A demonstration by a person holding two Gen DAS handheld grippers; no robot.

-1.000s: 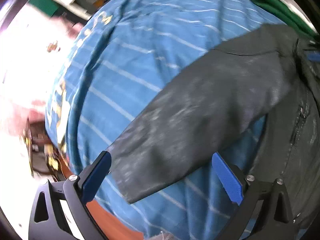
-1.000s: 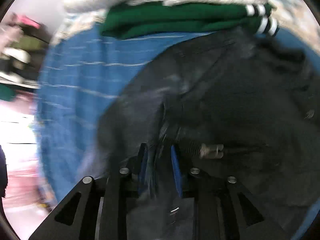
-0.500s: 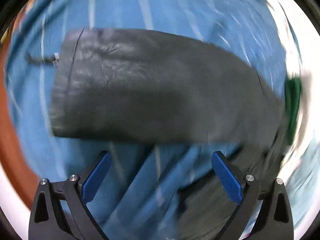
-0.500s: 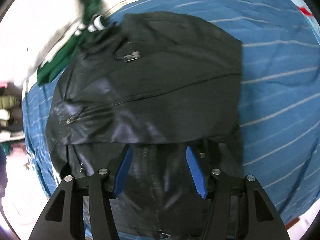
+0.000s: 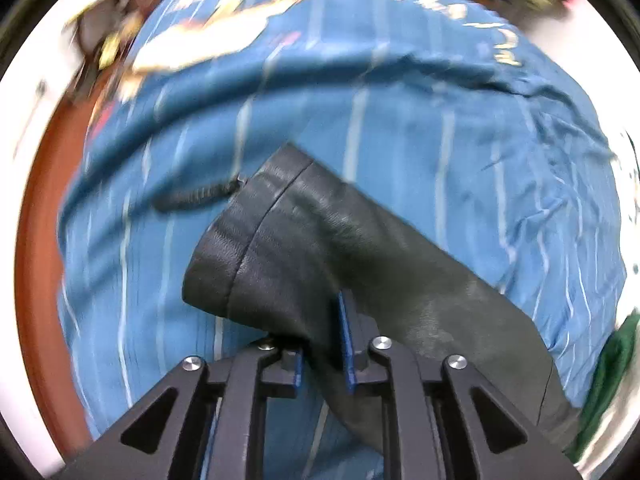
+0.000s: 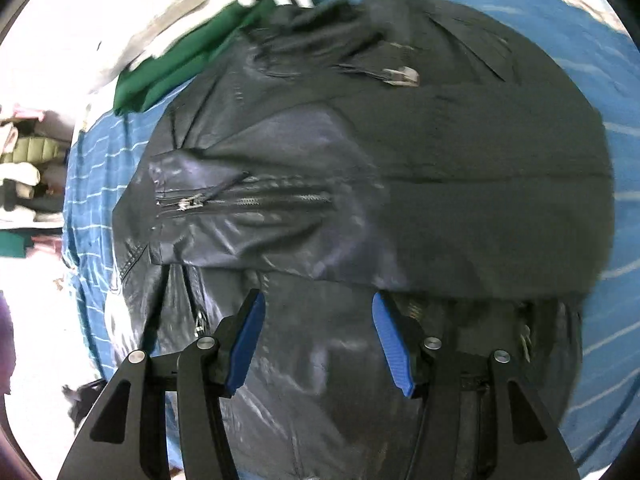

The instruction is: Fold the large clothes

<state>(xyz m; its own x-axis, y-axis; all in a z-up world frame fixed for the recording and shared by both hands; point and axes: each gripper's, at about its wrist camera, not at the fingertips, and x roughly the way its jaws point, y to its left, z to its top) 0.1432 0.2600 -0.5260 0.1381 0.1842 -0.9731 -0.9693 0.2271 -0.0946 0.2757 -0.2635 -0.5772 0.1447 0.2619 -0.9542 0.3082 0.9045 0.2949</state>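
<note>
A black leather jacket (image 6: 400, 168) lies on a blue striped sheet (image 6: 624, 92), partly folded, with zips showing. Its sleeve (image 5: 320, 248) shows in the left wrist view, stretched across the sheet (image 5: 400, 120). My left gripper (image 5: 322, 344) is shut on the sleeve near the cuff. My right gripper (image 6: 316, 340) is open and empty, just above the jacket's lower body, blue pads apart.
A folded green garment (image 6: 180, 68) with white stripes lies at the far side of the jacket, also at the right edge of the left wrist view (image 5: 612, 380). An orange-brown bed edge (image 5: 36, 240) runs on the left. Clutter lies beyond the sheet (image 6: 24, 168).
My left gripper has gone from open above the sleeve to shut on it near the cuff. My right gripper has let go of the jacket, opened and pulled back.
</note>
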